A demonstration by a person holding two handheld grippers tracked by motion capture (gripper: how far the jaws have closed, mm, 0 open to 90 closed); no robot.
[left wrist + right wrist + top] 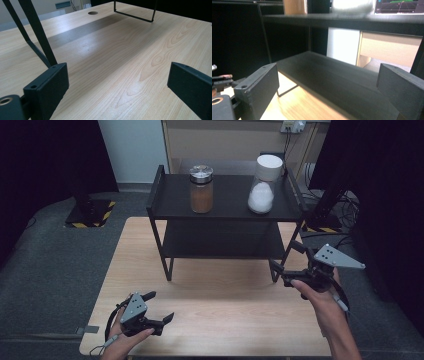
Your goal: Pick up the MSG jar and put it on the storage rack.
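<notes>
While both hands rest low over the wooden tabletop (210, 305), the left tongs (161, 306) sit near the front edge with their jaws spread wide and nothing between them; the left gripper view shows only bare wood grain past the two black pads. The right tongs (286, 262) hover just beside the front right leg of the black two-tier shelf (225, 207), jaws likewise spread and empty, aimed at its lower tier (332, 75). On the top tier stand two jars, well apart: a brown-filled jar (201, 189) with a metal lid on the left, and a white-lidded jar (263, 185) holding what looks like white powder on the right.
</notes>
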